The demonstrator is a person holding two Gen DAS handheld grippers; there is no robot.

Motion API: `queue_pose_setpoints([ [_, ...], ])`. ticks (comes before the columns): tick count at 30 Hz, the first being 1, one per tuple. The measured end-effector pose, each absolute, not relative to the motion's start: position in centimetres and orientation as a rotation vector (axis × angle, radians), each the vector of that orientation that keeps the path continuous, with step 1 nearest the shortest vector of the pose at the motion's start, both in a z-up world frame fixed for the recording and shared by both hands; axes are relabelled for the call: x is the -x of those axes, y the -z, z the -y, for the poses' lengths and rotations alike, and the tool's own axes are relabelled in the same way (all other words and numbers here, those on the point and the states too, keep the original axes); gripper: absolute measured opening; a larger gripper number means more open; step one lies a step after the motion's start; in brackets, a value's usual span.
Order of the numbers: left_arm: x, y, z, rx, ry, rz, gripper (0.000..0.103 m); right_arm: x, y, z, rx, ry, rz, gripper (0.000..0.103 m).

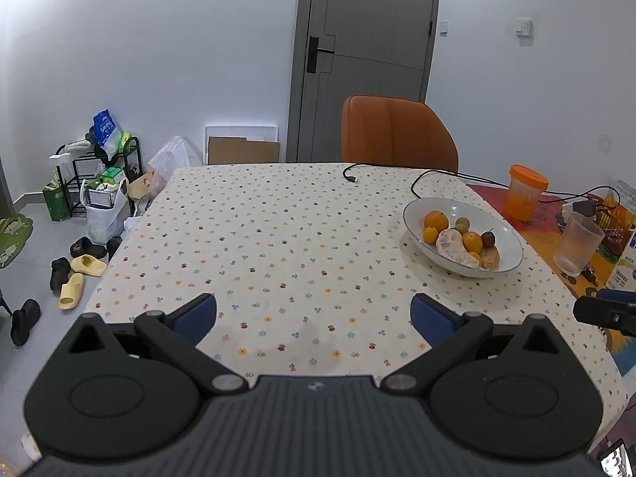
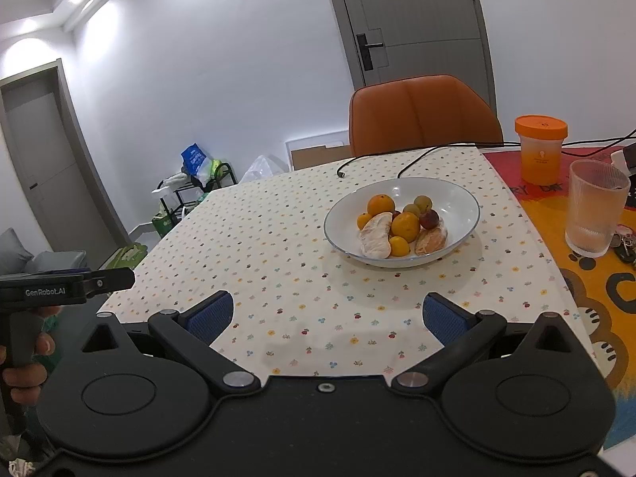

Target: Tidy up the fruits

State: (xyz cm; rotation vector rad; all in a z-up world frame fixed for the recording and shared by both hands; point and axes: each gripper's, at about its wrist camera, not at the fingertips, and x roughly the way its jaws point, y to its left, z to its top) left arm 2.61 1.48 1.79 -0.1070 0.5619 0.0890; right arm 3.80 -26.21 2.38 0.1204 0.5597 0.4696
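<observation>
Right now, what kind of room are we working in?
Likely a home dining area: a table with a floral-dotted tablecloth, an orange padded chair by a grey door, slippers and a cluttered shoe rack.

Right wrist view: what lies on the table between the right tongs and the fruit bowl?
Nothing: in the right wrist view only bare dotted tablecloth lies between the open right tongs and the fruit bowl.

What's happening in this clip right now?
A person holds a claw in each hand above a dotted tablecloth. The left claw and right claw are both open and empty. The fruit, oranges, peeled segments and small plums, all sits in the white bowl, with an orange-lidded jar and a glass nearby. Neither claw touches anything.
</observation>
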Motion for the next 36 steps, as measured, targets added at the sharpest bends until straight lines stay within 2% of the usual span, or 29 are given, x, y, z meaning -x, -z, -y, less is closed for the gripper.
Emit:
queue_pose_setpoints([
  [36,-2.65,-1.45,-1.59,0.117,-0.093,-0.572,0.103,-3.89,-1.87,26.16,-0.131,-0.474,-0.57,0.103],
])
